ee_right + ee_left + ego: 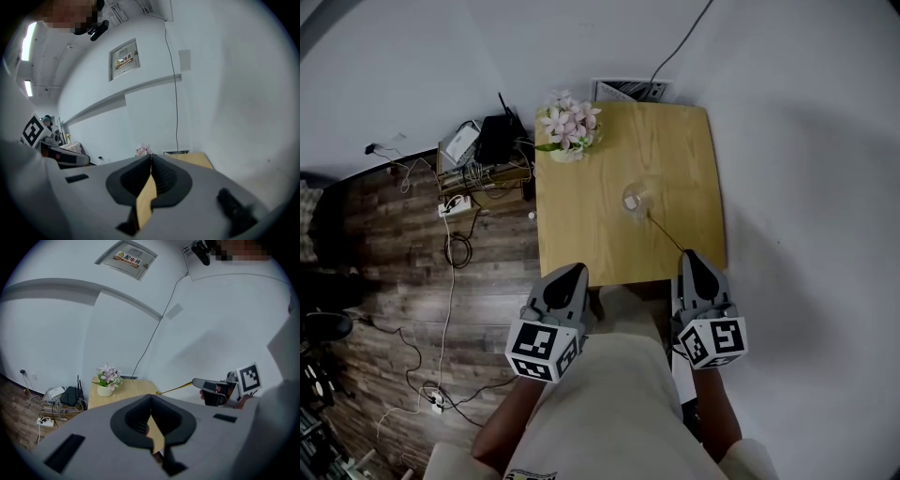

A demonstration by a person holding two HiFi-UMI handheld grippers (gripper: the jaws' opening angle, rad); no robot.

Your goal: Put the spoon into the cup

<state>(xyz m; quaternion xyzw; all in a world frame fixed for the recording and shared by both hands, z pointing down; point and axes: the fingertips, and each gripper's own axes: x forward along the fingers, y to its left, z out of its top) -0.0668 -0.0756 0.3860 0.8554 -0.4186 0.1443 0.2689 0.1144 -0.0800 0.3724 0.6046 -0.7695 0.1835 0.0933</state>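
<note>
A clear glass cup [636, 200] stands upright near the middle of the wooden table [694, 169]. A thin golden spoon [666, 233] slants from my right gripper [689, 255] toward the cup, and its bowl end lies just by the cup's near right side. The left gripper view shows the spoon [174, 388] sticking out of the right gripper [194, 382], which is shut on its handle. My left gripper [575, 270] hovers at the table's near edge, shut with nothing in it. The cup is hidden in both gripper views.
A white pot of pink flowers [567, 131] stands at the table's far left corner. Left of the table a low shelf carries a black router [499, 139] and cables, with a power strip [455, 203] on the wooden floor. A white wall lies to the right.
</note>
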